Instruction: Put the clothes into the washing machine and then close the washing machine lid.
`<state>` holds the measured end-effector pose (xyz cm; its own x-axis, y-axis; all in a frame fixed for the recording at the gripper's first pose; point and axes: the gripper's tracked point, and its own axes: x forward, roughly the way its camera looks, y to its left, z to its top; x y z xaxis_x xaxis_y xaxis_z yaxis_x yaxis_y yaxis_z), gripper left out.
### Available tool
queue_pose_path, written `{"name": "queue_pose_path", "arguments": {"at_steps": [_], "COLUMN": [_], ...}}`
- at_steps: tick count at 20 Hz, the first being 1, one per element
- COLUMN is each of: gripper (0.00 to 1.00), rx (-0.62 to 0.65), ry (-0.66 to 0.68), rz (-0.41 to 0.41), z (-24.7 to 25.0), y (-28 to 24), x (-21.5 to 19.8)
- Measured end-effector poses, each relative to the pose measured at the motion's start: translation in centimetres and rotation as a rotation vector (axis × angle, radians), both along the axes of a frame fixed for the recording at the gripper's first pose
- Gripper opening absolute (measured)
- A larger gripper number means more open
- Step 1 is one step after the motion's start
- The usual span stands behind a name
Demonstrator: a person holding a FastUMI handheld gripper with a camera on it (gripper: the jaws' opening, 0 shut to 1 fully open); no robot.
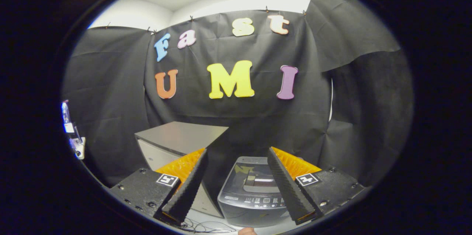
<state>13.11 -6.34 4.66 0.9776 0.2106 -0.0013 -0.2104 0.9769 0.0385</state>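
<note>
A small grey top-loading washing machine [252,190] stands on the floor below and ahead of my gripper [236,154], seen in the gap between the two fingers. Its dark glossy lid [254,178] lies flat and down over the tub, with a control strip along its near edge. My gripper is open, fingers [191,183] spread wide with nothing between them, held well above the machine.
A grey cabinet [180,137] with a flat top stands just left of the washing machine, behind the left finger. Thin cables [206,225] lie on the pale floor in front. A white device [75,142] hangs at the far left wall. Black cloth closes the booth behind.
</note>
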Motion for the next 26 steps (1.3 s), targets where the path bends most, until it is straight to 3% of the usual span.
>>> {"name": "queue_pose_path", "arguments": {"at_steps": [11, 26], "gripper": [1.00, 1.00], "rx": [-0.010, -0.061], "ry": [-0.072, -0.055], "rz": [-0.038, -0.023], "z": [-0.1, -0.9], "y": [-0.7, 0.0], "x": [-8.9, -8.8]}}
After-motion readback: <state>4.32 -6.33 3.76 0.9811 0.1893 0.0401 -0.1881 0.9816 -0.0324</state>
